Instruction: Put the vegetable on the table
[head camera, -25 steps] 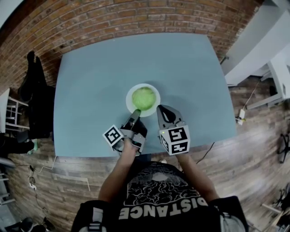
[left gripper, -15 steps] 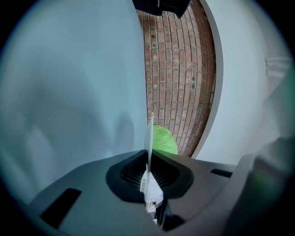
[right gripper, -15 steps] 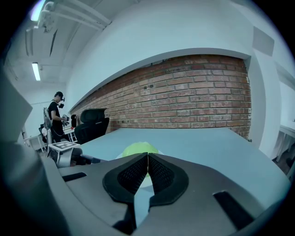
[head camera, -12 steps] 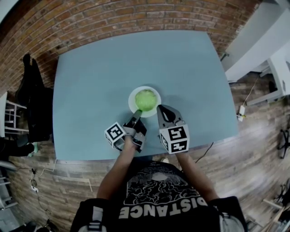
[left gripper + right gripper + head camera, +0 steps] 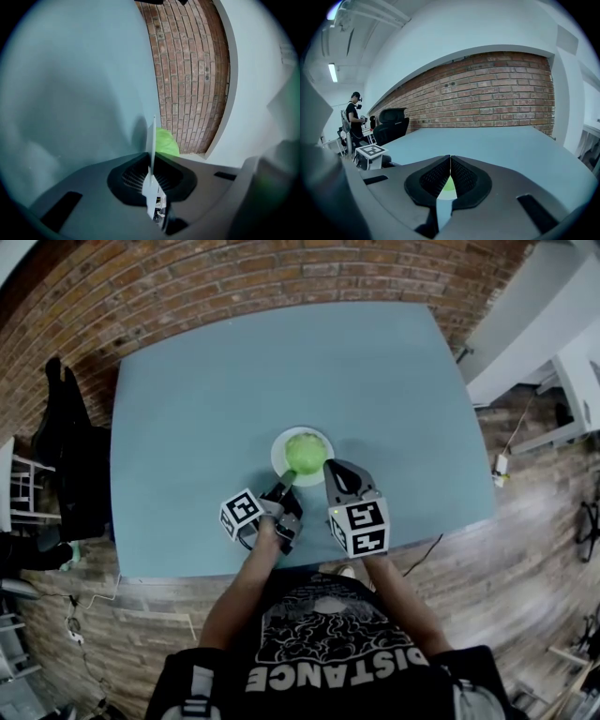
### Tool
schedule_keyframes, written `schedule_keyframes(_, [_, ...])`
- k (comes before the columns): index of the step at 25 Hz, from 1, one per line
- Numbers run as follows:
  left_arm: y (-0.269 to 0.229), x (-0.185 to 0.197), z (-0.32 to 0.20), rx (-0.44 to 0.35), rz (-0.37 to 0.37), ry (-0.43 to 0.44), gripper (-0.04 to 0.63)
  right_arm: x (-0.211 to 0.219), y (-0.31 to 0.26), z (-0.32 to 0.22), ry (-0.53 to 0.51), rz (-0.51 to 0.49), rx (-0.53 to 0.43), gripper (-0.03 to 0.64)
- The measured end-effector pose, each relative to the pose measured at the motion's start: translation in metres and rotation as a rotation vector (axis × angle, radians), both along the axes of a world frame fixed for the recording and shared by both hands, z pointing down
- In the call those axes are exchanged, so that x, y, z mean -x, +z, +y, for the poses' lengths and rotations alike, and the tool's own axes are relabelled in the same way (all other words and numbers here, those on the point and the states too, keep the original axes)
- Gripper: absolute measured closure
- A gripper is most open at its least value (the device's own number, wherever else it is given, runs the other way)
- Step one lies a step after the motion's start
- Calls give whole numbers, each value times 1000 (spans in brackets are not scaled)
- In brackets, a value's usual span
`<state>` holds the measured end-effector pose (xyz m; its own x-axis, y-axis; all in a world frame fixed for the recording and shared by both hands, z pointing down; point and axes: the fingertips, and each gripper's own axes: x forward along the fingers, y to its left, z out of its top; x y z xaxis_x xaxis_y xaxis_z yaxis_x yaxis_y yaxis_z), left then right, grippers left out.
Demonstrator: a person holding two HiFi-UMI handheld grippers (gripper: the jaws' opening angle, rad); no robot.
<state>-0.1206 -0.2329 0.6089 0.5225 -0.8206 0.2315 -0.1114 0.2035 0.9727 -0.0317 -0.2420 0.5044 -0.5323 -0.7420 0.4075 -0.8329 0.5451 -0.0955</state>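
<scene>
A green leafy vegetable (image 5: 305,452) lies on a small white plate (image 5: 281,451) near the front middle of the blue-grey table (image 5: 187,427). My left gripper (image 5: 287,482) is rolled on its side and shut on the plate's near rim. In the left gripper view the rim (image 5: 153,140) shows as a thin white edge between the jaws, with the vegetable (image 5: 165,142) just beyond. My right gripper (image 5: 330,468) sits at the plate's near-right edge, shut and holding nothing. A sliver of vegetable (image 5: 449,186) shows through the slit under its touching tips (image 5: 450,158).
A brick wall (image 5: 234,277) runs behind the table. A black chair with dark clothing (image 5: 61,456) stands to the left, white furniture (image 5: 544,343) to the right. A person (image 5: 354,119) stands far off in the right gripper view. The table's front edge is close below the grippers.
The plate with the vegetable and the left gripper have shifted slightly to the right and nearer. The plate now looks narrower under the vegetable. The right gripper has barely moved.
</scene>
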Motion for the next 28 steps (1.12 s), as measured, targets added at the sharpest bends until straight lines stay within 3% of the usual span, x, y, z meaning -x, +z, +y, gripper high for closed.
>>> schedule_keyframes(13, [12,1,-5,41,7,17,571,-2,4,0,24,-5,17,607])
schedule_keyframes(28, [19,6,-10,112,-144,27,571,-2,9,2,4,1,24,607])
